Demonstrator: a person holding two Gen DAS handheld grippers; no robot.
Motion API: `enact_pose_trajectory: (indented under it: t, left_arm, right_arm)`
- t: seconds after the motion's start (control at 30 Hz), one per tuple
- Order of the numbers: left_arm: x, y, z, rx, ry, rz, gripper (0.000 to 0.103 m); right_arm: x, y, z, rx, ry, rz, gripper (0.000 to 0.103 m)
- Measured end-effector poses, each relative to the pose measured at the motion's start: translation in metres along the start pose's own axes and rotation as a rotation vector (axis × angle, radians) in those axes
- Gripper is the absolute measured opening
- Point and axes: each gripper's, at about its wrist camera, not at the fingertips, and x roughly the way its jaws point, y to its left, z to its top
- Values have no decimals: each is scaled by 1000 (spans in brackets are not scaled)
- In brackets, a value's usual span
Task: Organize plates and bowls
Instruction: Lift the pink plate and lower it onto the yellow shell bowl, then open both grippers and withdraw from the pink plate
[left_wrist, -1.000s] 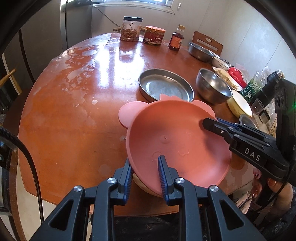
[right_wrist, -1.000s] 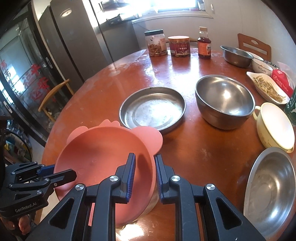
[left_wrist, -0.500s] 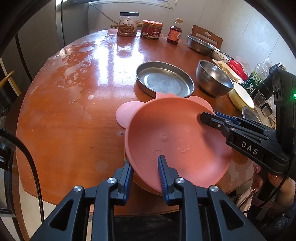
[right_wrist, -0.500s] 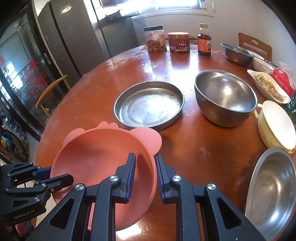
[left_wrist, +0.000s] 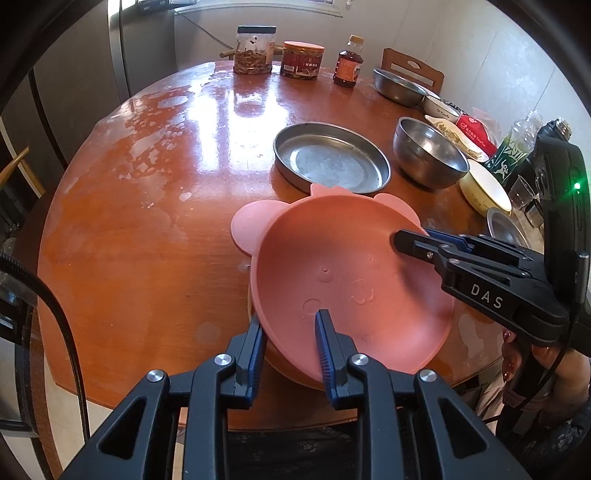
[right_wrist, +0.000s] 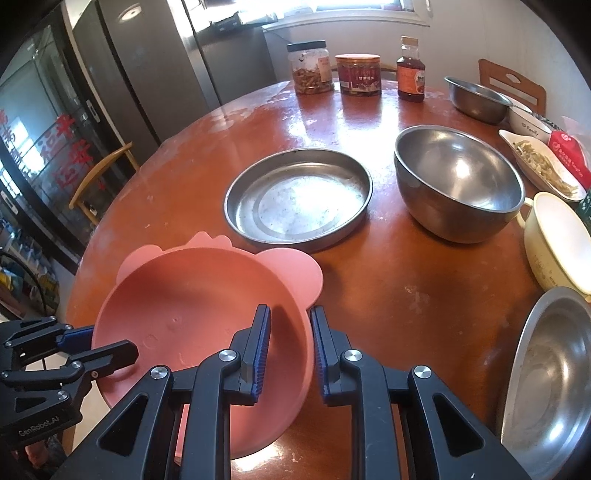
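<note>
A pink bear-eared bowl (left_wrist: 343, 266) (right_wrist: 192, 295) is held over the near edge of the round wooden table. My left gripper (left_wrist: 290, 325) is shut on its near rim, one finger inside and one outside. My right gripper (right_wrist: 290, 325) is shut on the opposite rim; it shows in the left wrist view (left_wrist: 413, 238) at the bowl's right side. A flat steel plate (left_wrist: 332, 162) (right_wrist: 299, 199) lies just beyond the bowl. A deep steel bowl (left_wrist: 428, 155) (right_wrist: 458, 184) stands to its right.
A cream bowl (right_wrist: 557, 240), a shallow steel bowl (right_wrist: 554, 373), a dish of food (right_wrist: 543, 166), a red packet and another steel bowl (right_wrist: 476, 96) line the right side. Two jars (left_wrist: 255, 50) and a sauce bottle (left_wrist: 349, 62) stand at the far edge. Chairs and a fridge surround the table.
Both grippers have carried the pink bowl a little lower and nearer to me. The steel plate now shows fully beyond it. Both grips are unchanged.
</note>
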Motion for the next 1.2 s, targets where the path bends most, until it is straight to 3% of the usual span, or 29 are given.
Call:
enact_pose_trajectory:
  t: [0.63,1.2]
  left_arm:
    - [-15,9,-9,-2,-15,44,27]
    - [19,26,0,-36,45,36,27]
  right_arm:
    - [2,-2,-5,11,24,10,25]
    - [-2,14,-20,-20,64,48,31]
